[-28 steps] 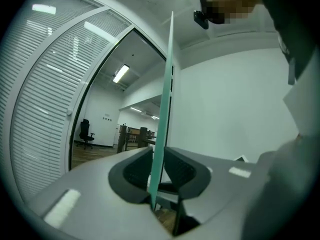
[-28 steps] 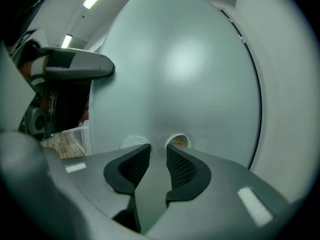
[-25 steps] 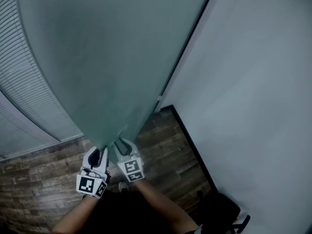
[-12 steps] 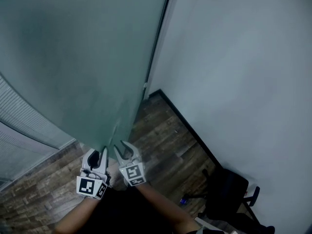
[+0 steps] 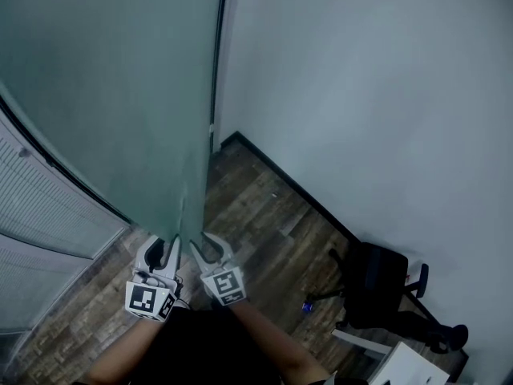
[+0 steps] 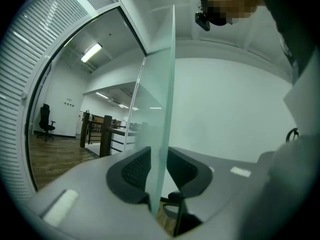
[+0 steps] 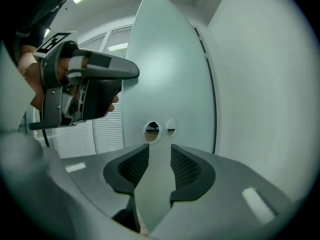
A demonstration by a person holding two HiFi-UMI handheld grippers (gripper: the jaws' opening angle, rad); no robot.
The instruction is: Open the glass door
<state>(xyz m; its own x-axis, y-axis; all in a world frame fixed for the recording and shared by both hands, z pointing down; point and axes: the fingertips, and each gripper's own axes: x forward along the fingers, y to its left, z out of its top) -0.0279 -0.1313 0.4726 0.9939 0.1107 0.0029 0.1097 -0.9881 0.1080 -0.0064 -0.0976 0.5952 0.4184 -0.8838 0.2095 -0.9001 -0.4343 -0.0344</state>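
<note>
Left claw [image 6: 159,170] is open. Its jaws have just been opening, and the free vertical edge of the frosted, green-tinted glass door [image 5: 120,95] stands between the pads with a sliver of gap at one pad, so nothing is clamped. Right claw [image 7: 159,166] is likewise open, its jaws also just widened, with nothing between them. It faces the flat of the pane just below two small round holes [image 7: 151,130] near that edge. Whether its tips touch the glass cannot be told.

Step in hand, as judged: swinging the leaf open. Recommended practice:
- Close the left claw squarely on the edge, or bear one pad flat on the face, before any travel.
- Follow the arc about the hinge side rather than pulling straight.
- Avoid twisting, as a thin glass edge looks to offer smooth, slippery purchase.
- Use the right claw only to steady the face, with light force.

Condition of the door: a tall single pane, translucent, with no handle visible. Its hinged side sits at the corner by the plain white wall [image 5: 361,95]. Its free edge is close in front of the person, above the dark wood-plank floor [image 5: 264,207]. It appears already partly open. A black office chair [image 5: 373,291] stands by the wall, well apart from the leaf.
</note>
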